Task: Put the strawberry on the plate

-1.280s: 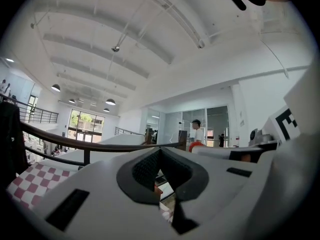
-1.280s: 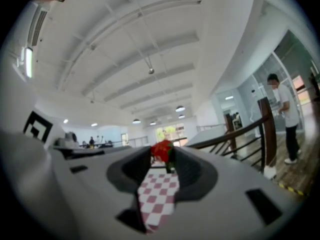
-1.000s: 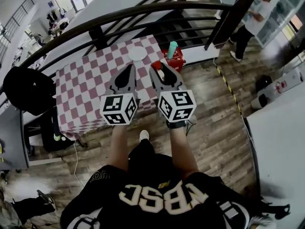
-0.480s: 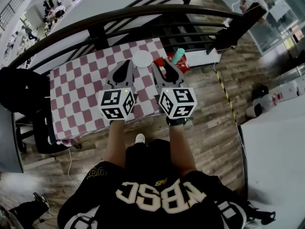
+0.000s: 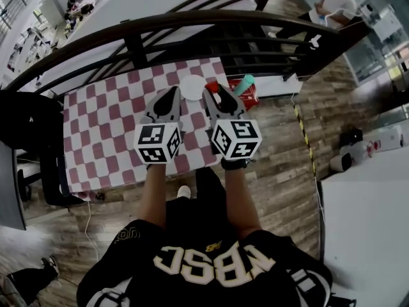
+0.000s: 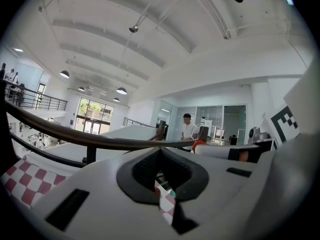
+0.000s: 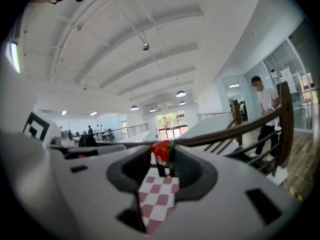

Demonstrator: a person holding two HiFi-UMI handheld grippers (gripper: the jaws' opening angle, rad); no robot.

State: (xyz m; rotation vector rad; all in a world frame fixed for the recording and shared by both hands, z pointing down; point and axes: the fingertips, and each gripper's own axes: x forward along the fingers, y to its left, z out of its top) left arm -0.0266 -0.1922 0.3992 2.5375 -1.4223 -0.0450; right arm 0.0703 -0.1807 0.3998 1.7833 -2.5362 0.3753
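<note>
The red strawberry [image 5: 212, 87] [image 7: 162, 152] sits pinched between the tips of my right gripper [image 5: 214, 90] [image 7: 163, 159], above the checkered table [image 5: 108, 126]. The strawberry hangs just right of the small white plate [image 5: 192, 87], near its right rim. My left gripper [image 5: 172, 94] [image 6: 160, 151] hovers beside the plate's left edge; its tips meet with nothing between them. In the right gripper view the plate is hidden; only checkered cloth shows through the jaws.
A red box [image 5: 241, 92] with a teal cup [image 5: 245, 83] stands right of the plate at the table's corner. A dark curved railing [image 5: 128, 31] runs behind the table. A black bag [image 5: 29, 117] lies at the left. Wooden floor surrounds the table.
Both grippers have moved forward; their tips now stand level with the plate instead of short of it. The strawberry stays held in the right gripper.
</note>
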